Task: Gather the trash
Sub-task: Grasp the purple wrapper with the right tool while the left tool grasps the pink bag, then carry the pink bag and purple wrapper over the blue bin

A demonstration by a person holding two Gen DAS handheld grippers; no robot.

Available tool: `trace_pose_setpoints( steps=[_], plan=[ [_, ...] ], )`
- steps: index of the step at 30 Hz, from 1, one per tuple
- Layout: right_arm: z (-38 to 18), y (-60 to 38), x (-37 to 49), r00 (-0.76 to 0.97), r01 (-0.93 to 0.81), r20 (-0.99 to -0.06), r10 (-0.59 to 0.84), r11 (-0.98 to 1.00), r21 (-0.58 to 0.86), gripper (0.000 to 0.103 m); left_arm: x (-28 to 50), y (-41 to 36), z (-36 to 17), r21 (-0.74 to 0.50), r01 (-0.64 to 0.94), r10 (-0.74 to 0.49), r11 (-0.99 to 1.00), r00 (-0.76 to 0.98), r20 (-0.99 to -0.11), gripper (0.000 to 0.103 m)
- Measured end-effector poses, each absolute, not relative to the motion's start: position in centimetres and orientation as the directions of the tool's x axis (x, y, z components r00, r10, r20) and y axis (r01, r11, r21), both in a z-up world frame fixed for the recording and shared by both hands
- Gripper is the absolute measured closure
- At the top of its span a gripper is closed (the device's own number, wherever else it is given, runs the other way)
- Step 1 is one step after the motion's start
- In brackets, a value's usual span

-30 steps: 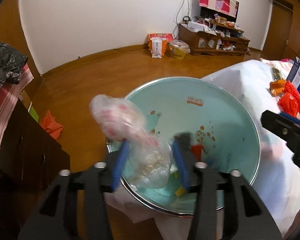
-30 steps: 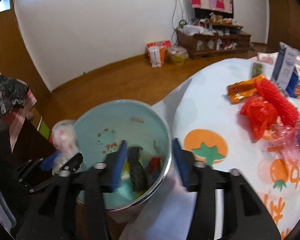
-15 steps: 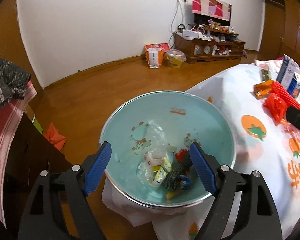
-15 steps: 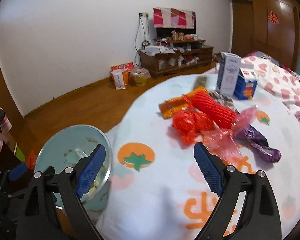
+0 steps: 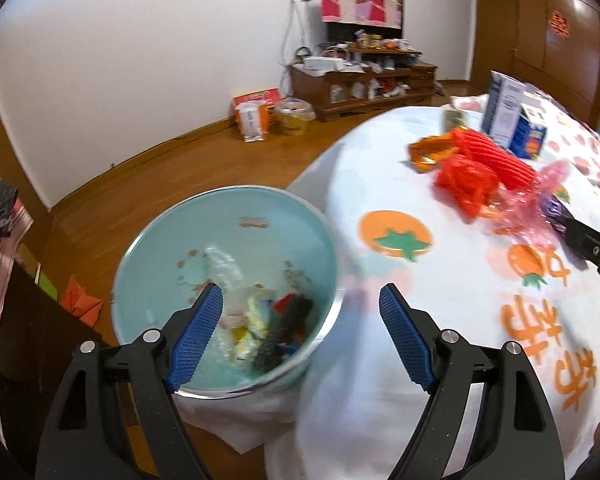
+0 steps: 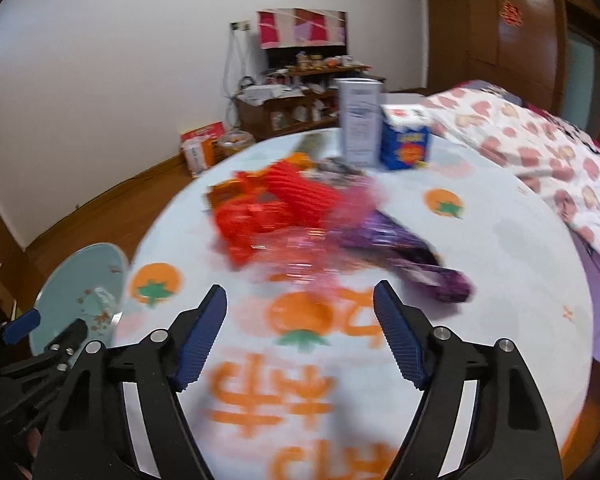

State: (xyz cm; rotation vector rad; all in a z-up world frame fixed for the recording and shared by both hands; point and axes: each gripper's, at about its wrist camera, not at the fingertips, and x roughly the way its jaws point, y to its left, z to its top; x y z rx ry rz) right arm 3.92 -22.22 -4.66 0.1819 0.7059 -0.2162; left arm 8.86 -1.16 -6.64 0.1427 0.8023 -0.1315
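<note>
Bin [image 5: 236,216] beside table [image 6: 500,264]; cartons [image 6: 360,124] behind wrappers [image 6: 284,208] | left gripper [image 5: 300,336] open, empty | right gripper [image 6: 300,332] closing, empty

Both wrist views look obliquely downward, close above the worktop [image 6: 500,260]; the left faces the basin [image 5: 148,248], and both share the trash pile [image 6: 300,208].

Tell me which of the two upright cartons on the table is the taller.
The white carton. It stands well above the short blue carton just right of it in the right wrist view.
</note>
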Motion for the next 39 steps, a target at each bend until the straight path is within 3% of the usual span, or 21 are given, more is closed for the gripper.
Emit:
trace_pose_setpoints(
  steps=[7, 16, 19, 21, 24, 35, 36, 39],
  plan=[
    [-4.9, -29.0, 3.5, 0.714, 0.338, -0.675, -0.189, 0.937, 0.094, 0.034, 9.2, -5.1, -6.7, 0.069, 0.243, -0.117, 0.968, 0.674, -0.729, 0.025],
    [-7.3, -33.0, 7.7, 0.65, 0.255, -0.754, -0.09, 0.961, 0.105, 0.04, 9.8, -10.6, -5.6, 0.078, 0.327, -0.174, 0.942, 0.674, -0.718, 0.025],
    [-8.4, -33.3, 8.8, 0.617, 0.221, -0.785, -0.047, 0.968, 0.116, 0.053, 10.4, -12.2, -5.2, 0.05, 0.356, -0.213, 0.933, 0.659, -0.721, 0.025],
    [-9.2, -33.6, 9.2, 0.601, 0.208, -0.799, -0.024, 0.97, 0.127, 0.074, 10.7, -13.3, -5.0, 0.04, 0.373, -0.232, 0.927, 0.654, -0.72, 0.025],
    [-9.2, -34.1, 8.5, 0.615, 0.206, -0.788, -0.021, 0.969, 0.135, 0.084, 11.1, -15.2, -4.8, 0.013, 0.407, -0.276, 0.913, 0.642, -0.716, 0.025],
    [-7.1, -38.8, 2.0, 0.659, 0.43, -0.718, -0.223, 0.895, 0.117, 0.085, 12.2, -22.0, -7.8, -0.007, 0.47, -0.311, 0.883, 0.573, -0.758, 0.025],
    [-7.0, -39.2, 1.5, 0.659, 0.437, -0.717, -0.226, 0.891, 0.121, 0.085, 12.3, -22.3, -8.1, 0.0, 0.472, -0.306, 0.882, 0.571, -0.761, 0.027],
    [-7.0, -39.8, 0.2, 0.657, 0.453, -0.718, -0.229, 0.881, 0.134, 0.085, 12.4, -22.8, -9.0, -0.004, 0.475, -0.3, 0.88, 0.55, -0.78, 0.048]
  ],
)
